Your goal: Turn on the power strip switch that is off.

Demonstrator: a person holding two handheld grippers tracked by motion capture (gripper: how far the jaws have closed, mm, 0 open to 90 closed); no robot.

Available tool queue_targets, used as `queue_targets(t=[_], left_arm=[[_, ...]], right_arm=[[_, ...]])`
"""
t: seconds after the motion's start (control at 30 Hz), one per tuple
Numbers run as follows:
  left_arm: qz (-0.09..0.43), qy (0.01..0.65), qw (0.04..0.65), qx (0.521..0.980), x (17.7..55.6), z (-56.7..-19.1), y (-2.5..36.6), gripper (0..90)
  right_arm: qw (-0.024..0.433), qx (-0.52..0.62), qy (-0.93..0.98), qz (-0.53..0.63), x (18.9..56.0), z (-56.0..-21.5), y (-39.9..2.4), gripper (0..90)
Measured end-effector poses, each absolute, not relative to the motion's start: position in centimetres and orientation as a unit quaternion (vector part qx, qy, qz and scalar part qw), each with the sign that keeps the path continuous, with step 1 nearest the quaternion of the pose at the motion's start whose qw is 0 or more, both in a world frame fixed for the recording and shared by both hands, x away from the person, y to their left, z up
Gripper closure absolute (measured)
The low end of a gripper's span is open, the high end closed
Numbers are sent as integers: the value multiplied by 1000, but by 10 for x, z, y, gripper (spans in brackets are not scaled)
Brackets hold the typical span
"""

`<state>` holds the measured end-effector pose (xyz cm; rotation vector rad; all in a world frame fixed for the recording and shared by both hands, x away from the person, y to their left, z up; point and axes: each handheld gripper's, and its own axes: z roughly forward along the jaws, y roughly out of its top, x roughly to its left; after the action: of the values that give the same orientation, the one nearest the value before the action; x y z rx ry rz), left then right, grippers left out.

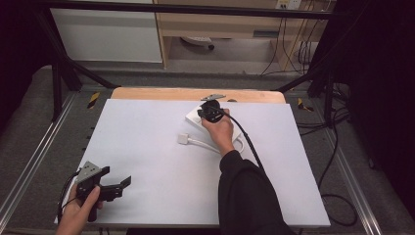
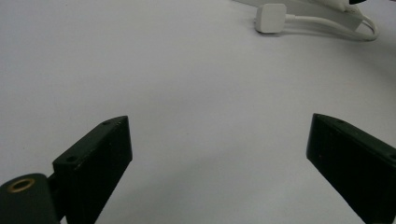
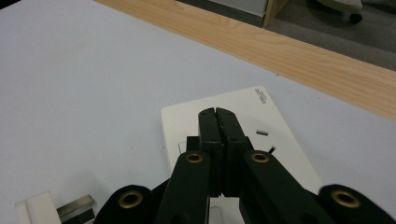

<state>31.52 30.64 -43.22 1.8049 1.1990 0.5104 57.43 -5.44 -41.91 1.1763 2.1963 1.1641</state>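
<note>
1. High view: a white power strip (image 1: 195, 117) lies on the far middle of the white counter (image 1: 147, 161), near the wooden strip (image 1: 161, 94) along the back edge. Its long axis runs slantwise, from far left toward near right. The right tool (image 1: 208, 113) sits directly over the strip's far end, held from behind by the right hand (image 1: 222, 132), whose dark sleeve (image 1: 247, 196) comes up from the bottom edge. From here I cannot tell how this tool's jaws stand.
2. A white cord (image 1: 208, 145) leaves the strip on the near side and runs left to a white plug (image 1: 184, 139), which lies flat just left of the right hand.
3. The left tool (image 1: 115, 183) rests low at the near-left corner in the left hand (image 1: 80, 205), jaws spread and pointing right, well apart from the strip.
4. Left gripper view: the left tool (image 2: 219, 154) is released, its two black jaws wide apart with bare counter (image 2: 187, 93) between them. The plug (image 2: 271, 17) and cord (image 2: 327, 22) lie far ahead, toward the upper right.
5. Right gripper view: the right tool (image 3: 218, 116) is clenched, jaws pressed together with nothing between them. Its tips hang over the strip (image 3: 275, 140), just beside a slot. The strip stretches away toward small print at its far corner. The plug (image 3: 42, 207) lies at the lower left, prongs pointing right.
</note>
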Motion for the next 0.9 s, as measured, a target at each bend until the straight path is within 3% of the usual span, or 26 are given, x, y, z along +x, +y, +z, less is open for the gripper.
queue_targets(t=[0.9], left_arm=[[206,486,441,726,316,-433,307,68]], right_arm=[[193,425,784,408,564,-433,-49,900]])
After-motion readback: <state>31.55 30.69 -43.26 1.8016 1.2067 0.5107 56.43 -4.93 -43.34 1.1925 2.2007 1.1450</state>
